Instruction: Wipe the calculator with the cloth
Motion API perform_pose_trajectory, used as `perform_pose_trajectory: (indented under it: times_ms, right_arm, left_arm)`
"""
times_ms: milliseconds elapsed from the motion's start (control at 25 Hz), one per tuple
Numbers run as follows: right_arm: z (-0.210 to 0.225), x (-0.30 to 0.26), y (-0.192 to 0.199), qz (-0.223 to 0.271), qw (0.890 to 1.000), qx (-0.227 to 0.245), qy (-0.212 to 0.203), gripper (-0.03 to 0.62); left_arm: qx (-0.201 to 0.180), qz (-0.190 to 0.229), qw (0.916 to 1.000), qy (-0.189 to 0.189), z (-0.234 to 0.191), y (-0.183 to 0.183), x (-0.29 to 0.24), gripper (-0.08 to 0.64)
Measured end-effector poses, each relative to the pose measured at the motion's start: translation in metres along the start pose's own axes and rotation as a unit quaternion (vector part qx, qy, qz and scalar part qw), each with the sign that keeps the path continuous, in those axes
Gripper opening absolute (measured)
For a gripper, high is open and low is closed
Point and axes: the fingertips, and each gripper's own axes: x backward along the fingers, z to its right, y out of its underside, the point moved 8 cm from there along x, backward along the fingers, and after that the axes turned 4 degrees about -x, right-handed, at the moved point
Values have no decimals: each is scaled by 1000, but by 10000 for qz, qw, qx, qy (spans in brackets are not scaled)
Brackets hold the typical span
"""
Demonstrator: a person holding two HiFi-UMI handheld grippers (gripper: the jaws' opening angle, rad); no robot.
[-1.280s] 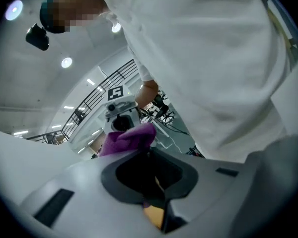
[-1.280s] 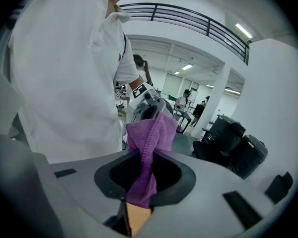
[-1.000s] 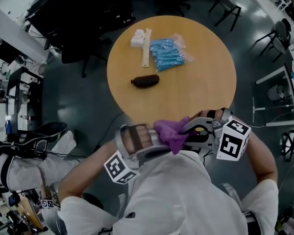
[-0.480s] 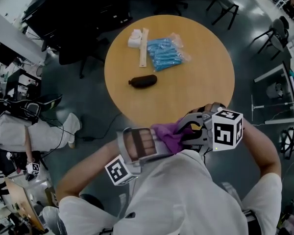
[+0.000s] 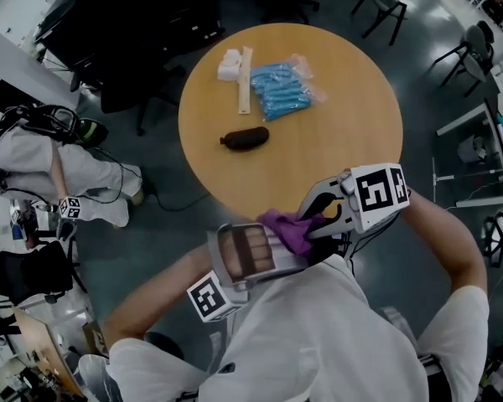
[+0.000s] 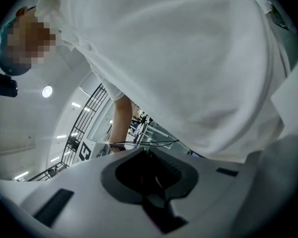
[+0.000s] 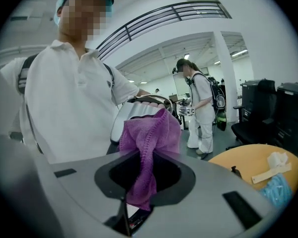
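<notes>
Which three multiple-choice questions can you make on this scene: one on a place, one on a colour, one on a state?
1. Where does the dark pouch lie?
A. on the table
B. on the floor
C. on a chair

2. What colour is the cloth?
A. green
B. purple
C. white

3. How is the right gripper?
A. open and empty
B. shut on the pouch
C. shut on the cloth

Answers:
1 A: the head view shows it on the wooden top.
2 B: it shows purple in both views.
3 C: the right gripper view shows the jaws pinching the cloth.
</notes>
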Motion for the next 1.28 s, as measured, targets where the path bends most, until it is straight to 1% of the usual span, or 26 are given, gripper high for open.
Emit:
perform_pose_trajectory:
  times_ms: [320,560,680,880,1080,1280]
  right_arm:
    - [7,-8,8,187,9992,-284,-191,75]
    - [11,-11,23,186,9986,-486,-100,75]
    - [13,-16,29,142,9983,-562,-88,75]
    - [17,-18,37,202,9971,-722,-86,75]
    - [21,-25,47,161,9966,-800,-75,75]
    - [25,-33,51,206,9960,-869,-100,75]
  left_arm:
    - [37,125,9999,-89,-4,-13,0,49]
    - [96,207,9995,-204,-11,-19,1,49]
    - [131,257,9990,-332,-19,-21,4,49]
    - [263,242,9987,-364,-23,-22,8,51]
    - [284,272,9983,-433,-24,-27,9,51]
    - [424,286,9969,-597,-30,-29,14,51]
